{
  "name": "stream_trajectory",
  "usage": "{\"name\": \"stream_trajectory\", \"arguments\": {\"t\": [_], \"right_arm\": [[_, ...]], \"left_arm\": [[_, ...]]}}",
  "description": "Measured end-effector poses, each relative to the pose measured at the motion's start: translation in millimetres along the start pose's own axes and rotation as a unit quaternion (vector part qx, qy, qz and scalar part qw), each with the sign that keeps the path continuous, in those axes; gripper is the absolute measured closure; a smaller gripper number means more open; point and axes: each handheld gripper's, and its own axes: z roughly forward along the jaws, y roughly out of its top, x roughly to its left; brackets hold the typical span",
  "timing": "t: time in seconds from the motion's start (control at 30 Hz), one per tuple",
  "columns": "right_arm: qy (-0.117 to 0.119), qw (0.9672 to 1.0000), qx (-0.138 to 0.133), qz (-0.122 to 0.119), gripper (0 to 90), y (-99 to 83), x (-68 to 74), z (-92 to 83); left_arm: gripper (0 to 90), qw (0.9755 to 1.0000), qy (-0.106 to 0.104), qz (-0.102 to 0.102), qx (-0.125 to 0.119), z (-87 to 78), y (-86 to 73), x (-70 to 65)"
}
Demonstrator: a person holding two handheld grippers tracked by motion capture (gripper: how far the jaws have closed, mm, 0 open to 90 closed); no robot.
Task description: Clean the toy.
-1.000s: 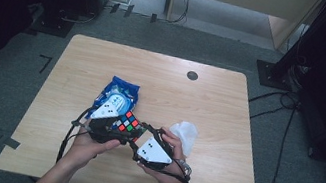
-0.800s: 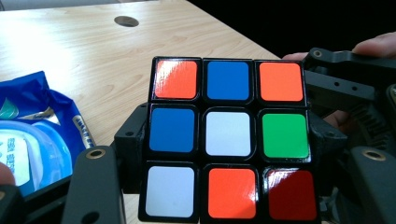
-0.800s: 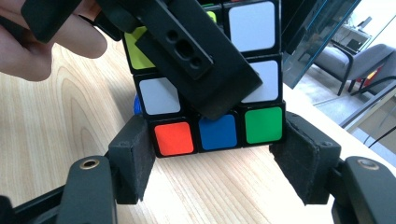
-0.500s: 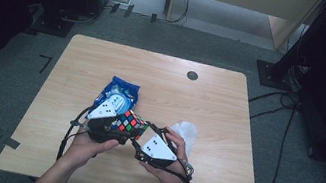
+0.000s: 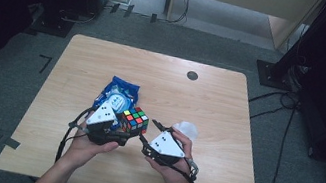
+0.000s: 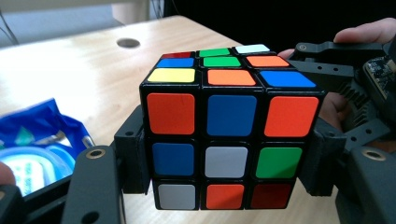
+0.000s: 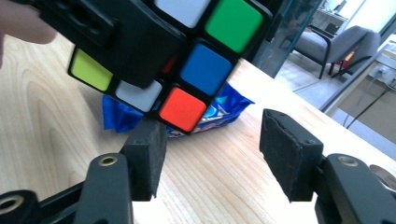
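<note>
A scrambled Rubik's cube (image 5: pixel 134 119) (image 6: pixel 224 140) is held just above the table near its front. My left gripper (image 5: pixel 127 130) (image 6: pixel 224 163) is shut on it, pads (image 6: pixel 135 158) pressing its two lower sides. My right gripper (image 5: pixel 147 132) (image 7: pixel 212 154) stands just right of the cube, open. Its jaws have just been closing, with nothing between the pads (image 7: pixel 287 158). The cube's lower corner (image 7: pixel 184 109) hangs above the near pad. In the left gripper view the right gripper's jaw tips (image 6: pixel 327 51) show beside the cube.
A blue snack bag (image 5: pixel 117 94) (image 7: pixel 224 109) lies flat behind the left hand. A crumpled white scrap (image 5: pixel 187 129) sits behind the right hand. A round cable hole (image 5: pixel 192 75) is in the wooden table (image 5: pixel 228 113) at the far right.
The right gripper has drawn a little back from the cube, uncovering more of the white scrap. The left gripper still holds the cube in almost the same place.
</note>
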Motion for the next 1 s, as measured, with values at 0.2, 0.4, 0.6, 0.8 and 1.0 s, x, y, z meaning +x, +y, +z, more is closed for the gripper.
{"name": "stream_trajectory", "arguments": {"t": [0.2, 0.4, 0.6, 0.8, 1.0], "right_arm": [[-0.040, 0.9928, -0.005, 0.113, 51.3, -9.0, -31.4, -8.3], [-0.062, 0.9733, 0.071, 0.210, 52.6, -30.1, -64.9, -8.4], [-0.076, 0.9614, 0.140, 0.225, 52.4, -49.1, -71.9, 2.1], [-0.089, 0.9454, 0.201, 0.241, 52.4, -67.3, -75.8, 5.8], [-0.095, 0.9383, 0.225, 0.245, 53.2, -78.3, -75.8, 11.2]], "left_arm": [[33.7, 0.9979, 0.045, 0.028, -0.039, -5.1, -4.3, 2.2], [33.7, 0.9970, 0.050, 0.044, -0.038, -0.9, -10.6, 3.2], [33.7, 0.9965, 0.049, 0.061, -0.031, 3.9, -14.6, -0.6], [33.7, 0.9961, 0.052, 0.066, -0.027, 4.3, -16.2, -0.8], [33.7, 0.9962, 0.053, 0.062, -0.031, 2.3, -15.8, 0.2]]}}
